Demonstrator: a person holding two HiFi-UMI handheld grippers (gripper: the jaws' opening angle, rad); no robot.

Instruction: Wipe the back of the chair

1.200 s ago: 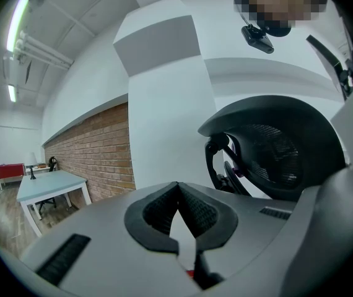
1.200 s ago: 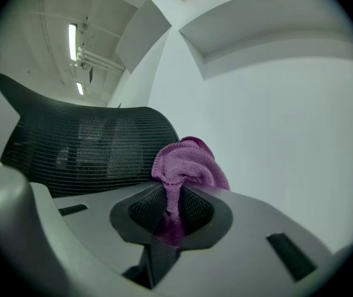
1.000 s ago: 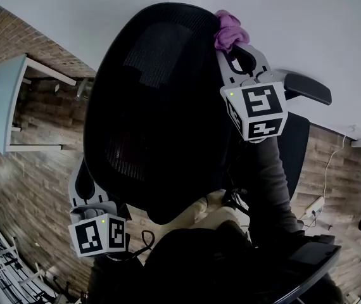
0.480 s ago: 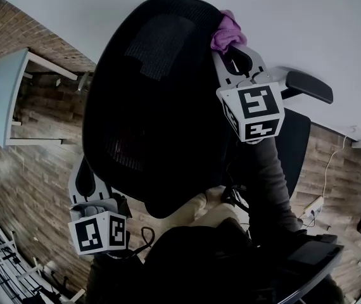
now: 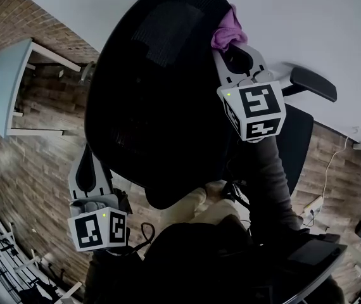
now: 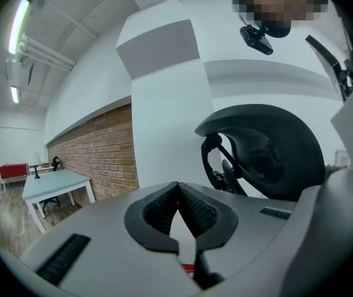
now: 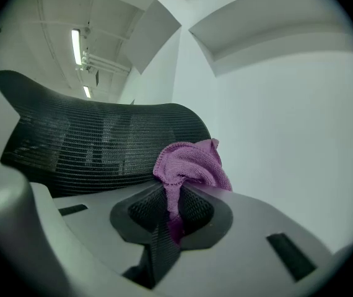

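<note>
Right tongs (image 5: 229, 46) pinch purple cloth (image 5: 227, 30), cloth touching far right edge of black mesh chair back (image 5: 155, 94). Left tongs (image 5: 89, 152) closed, empty, at chair's near left side.

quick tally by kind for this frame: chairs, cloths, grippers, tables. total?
Chairs: 1, the black mesh chair
Cloths: 1, the purple cloth, clamped in the right gripper
Grippers: 2, the right gripper and the left gripper, which is closed on nothing
Tables: 1, the light table
Total: 5
</note>
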